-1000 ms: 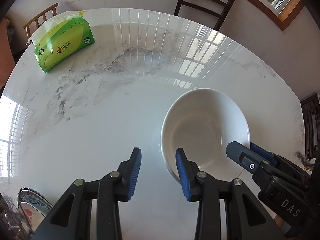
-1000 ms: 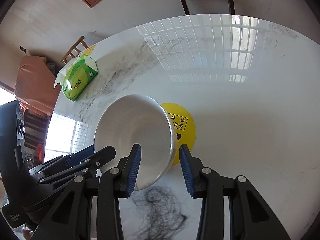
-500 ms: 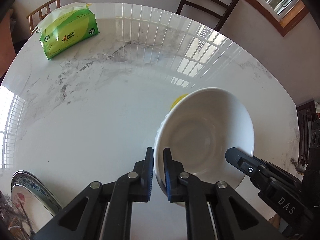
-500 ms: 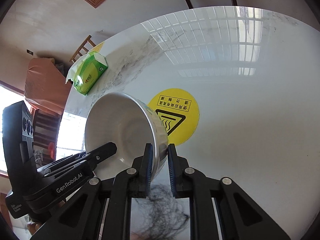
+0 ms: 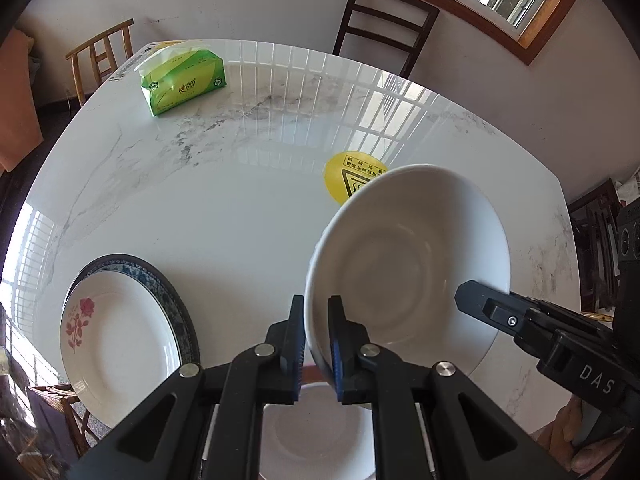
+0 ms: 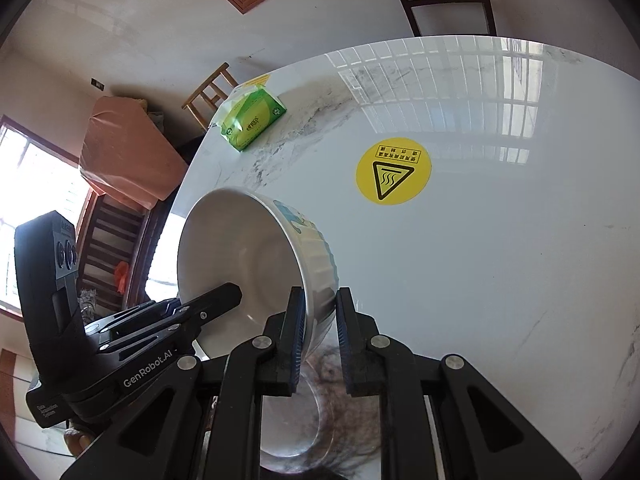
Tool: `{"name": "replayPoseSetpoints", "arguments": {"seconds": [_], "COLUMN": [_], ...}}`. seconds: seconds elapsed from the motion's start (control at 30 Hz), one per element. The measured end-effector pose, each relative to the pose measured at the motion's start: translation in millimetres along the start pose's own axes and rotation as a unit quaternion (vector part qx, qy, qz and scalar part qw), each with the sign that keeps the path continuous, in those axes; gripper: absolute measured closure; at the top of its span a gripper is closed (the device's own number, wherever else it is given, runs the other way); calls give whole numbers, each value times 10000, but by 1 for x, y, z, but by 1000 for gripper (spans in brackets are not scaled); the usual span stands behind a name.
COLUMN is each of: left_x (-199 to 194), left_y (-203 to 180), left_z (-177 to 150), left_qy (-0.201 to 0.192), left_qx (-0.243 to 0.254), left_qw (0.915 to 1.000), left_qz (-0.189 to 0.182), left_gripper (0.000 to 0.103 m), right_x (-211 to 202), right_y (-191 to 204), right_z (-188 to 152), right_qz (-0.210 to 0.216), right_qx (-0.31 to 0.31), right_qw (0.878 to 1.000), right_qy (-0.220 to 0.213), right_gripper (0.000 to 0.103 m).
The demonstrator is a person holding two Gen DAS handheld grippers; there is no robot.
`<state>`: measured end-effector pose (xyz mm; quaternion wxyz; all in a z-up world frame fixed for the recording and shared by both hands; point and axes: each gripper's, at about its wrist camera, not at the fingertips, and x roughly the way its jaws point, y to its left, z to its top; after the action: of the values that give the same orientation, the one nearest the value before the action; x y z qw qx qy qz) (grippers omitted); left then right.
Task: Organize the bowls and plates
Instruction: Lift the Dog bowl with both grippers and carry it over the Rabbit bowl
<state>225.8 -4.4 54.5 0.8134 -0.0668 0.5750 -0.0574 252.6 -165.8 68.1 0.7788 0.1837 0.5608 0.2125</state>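
A white bowl (image 5: 408, 264) with a blue pattern on its outside (image 6: 304, 224) hangs tilted above the marble table (image 5: 240, 208). My left gripper (image 5: 316, 340) is shut on its near rim. From the opposite side, my right gripper (image 6: 318, 336) is shut on the rim too. Below the held bowl, at the near edge, sits a second white bowl (image 5: 316, 432), also visible in the right wrist view (image 6: 292, 432), partly hidden by the fingers. At the left, a rose-printed plate (image 5: 120, 336) lies on a blue-rimmed plate (image 5: 176, 300).
A round yellow warning sticker (image 6: 394, 170) lies bare on the table beyond the bowl. A green tissue pack (image 5: 184, 80) rests at the far left corner. A dark chair (image 5: 384, 28) and a wooden chair (image 5: 100, 56) stand behind the table.
Both grippers went from open to shut on the bowl's rim. The bowl rose off the yellow sticker and came toward the near edge, over the second bowl. The plates came into view.
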Motion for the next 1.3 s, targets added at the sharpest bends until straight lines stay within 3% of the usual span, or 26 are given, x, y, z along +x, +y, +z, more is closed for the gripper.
{"name": "replayPoseSetpoints", "arguments": {"seconds": [0.27, 0.63, 1.3], "left_x": [-30, -18, 0], "left_y": [9, 21, 31], "left_z": [-49, -97, -113], "left_qy": [-17, 347, 610], "left_qx": [7, -80, -181], "left_qw": [10000, 9994, 9980], "left_qz": [-2, -29, -19], "left_gripper": [92, 92, 92], "right_x": [-10, 4, 24], "right_y": [20, 28, 34], "right_z": [-47, -85, -100], "right_qz": [-34, -259, -460], "right_qx": [-210, -296, -301], "right_qw": [9997, 9983, 9963], "right_qy": [135, 431, 660], "right_gripper": [88, 88, 88]}}
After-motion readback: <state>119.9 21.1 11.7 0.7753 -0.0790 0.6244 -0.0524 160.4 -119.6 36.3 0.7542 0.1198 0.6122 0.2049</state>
